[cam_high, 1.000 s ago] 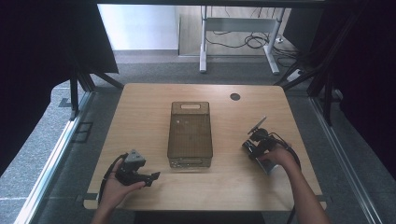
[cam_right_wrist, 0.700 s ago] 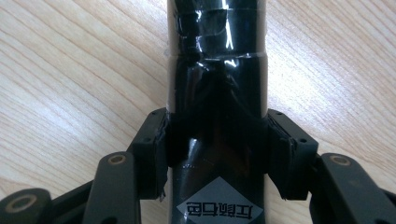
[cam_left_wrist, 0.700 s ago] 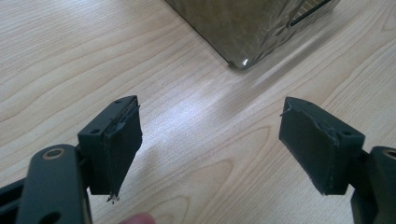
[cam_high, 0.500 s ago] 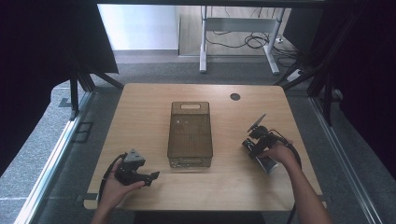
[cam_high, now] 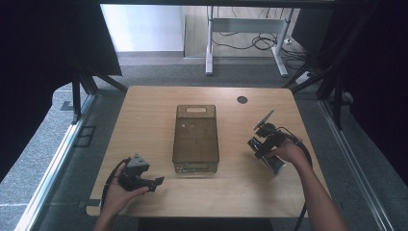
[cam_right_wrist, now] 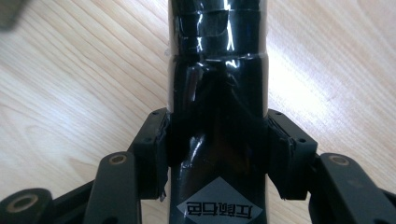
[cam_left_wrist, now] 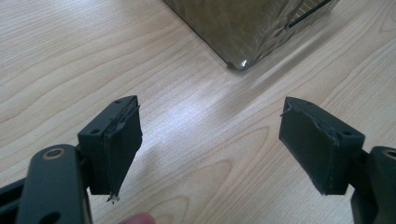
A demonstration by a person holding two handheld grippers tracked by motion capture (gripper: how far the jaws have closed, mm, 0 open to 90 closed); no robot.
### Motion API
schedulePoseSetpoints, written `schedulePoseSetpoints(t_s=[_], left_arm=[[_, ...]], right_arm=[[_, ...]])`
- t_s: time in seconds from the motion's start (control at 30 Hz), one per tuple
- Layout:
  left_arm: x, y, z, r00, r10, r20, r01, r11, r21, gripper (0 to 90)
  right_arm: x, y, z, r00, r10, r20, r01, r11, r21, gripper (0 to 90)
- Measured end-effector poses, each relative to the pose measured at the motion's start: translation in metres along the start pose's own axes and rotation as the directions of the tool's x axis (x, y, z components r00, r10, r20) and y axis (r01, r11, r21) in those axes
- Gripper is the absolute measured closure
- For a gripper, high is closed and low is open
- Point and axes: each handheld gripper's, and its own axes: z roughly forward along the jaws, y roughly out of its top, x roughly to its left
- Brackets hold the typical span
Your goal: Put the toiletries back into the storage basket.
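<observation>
Bin [cam_high: 196,139] mid-table [cam_high: 154,106], bare wood along every edge

High view overhead, facing forward-down on table [cam_high: 144,110]; tool views close, low (both share tabletop).

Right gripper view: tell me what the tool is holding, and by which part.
The right tool is shut on a glossy black bottle-like object, its jaws pressing opposite sides of the lower body, just above the diamond-shaped label.
</observation>
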Motion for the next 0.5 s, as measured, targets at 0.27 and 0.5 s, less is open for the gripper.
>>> schedulePoseSetpoints(t_s=[0.27,0.5], left_arm=[[0.0,0.0,0.001,1.0,0.001,0.002,-0.001,1.0,0.004,21.6],[0.0,0.0,0.0,1.0,0.006,0.002,-0.006,1.0,0.001,21.6]], right_arm=[[0.01,0.014,-0.022,1.0,0.003,-0.009,-0.003,1.0,-0.017,47.1],[0.023,0.035,-0.037,1.0,0.005,-0.004,-0.005,1.0,-0.02,47.1]])
